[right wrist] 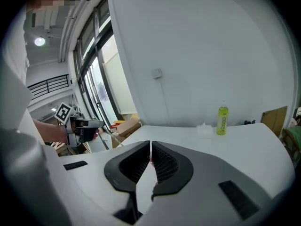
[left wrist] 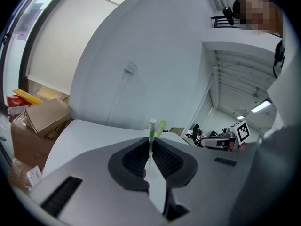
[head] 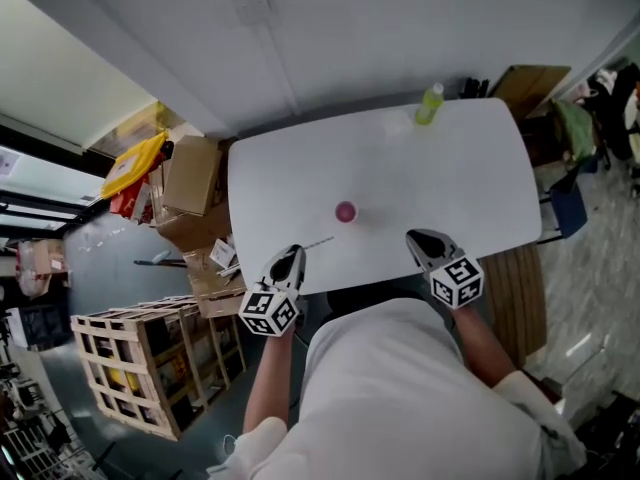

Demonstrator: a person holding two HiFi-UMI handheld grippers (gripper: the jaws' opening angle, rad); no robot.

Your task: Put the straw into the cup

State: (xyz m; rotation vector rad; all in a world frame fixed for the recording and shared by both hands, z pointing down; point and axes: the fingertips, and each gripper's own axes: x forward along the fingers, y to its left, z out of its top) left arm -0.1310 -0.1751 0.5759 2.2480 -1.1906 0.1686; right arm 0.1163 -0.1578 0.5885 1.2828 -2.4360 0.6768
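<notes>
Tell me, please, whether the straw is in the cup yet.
Out. The straw is clamped in the left gripper, and the head view shows it apart from the cup.

Small pink cup [head: 345,211] — green-striped straw [left wrist: 151,138] near, tip toward it.

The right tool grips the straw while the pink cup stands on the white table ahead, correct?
Not quite: the left tool grips the straw, as the left gripper view shows. The right tool is shut on nothing. The pink cup does stand on the white table.
</notes>
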